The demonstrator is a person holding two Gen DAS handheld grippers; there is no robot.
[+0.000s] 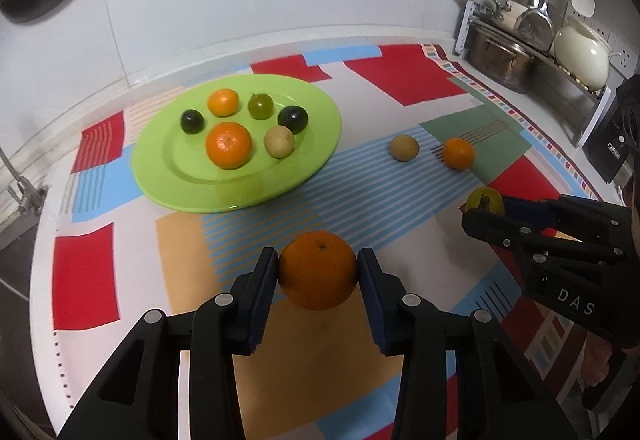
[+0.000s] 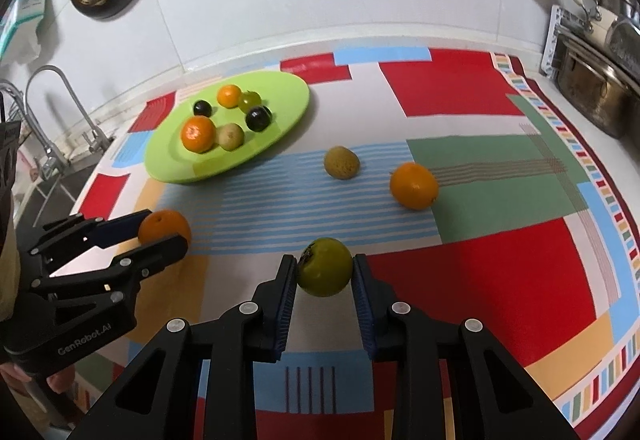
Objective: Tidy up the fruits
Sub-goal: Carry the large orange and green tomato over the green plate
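My left gripper (image 1: 318, 266) is shut on an orange (image 1: 317, 270) above the patterned cloth, nearer than the green plate (image 1: 160, 176). It also shows in the right wrist view (image 2: 160, 230). My right gripper (image 2: 325, 270) is shut on a yellow-green fruit (image 2: 325, 267); it shows at the right of the left wrist view (image 1: 486, 206). The plate (image 2: 168, 168) holds several fruits: two tangerines, two dark fruits, a green one and a tan one. A tan fruit (image 2: 341, 162) and an orange (image 2: 414, 186) lie loose on the cloth.
A pot rack with a steel pot (image 1: 502, 66) and a white pot (image 1: 580, 54) stands at the back right. A sink tap (image 2: 60, 112) is at the left. A white tiled wall (image 1: 260, 0) runs behind the counter.
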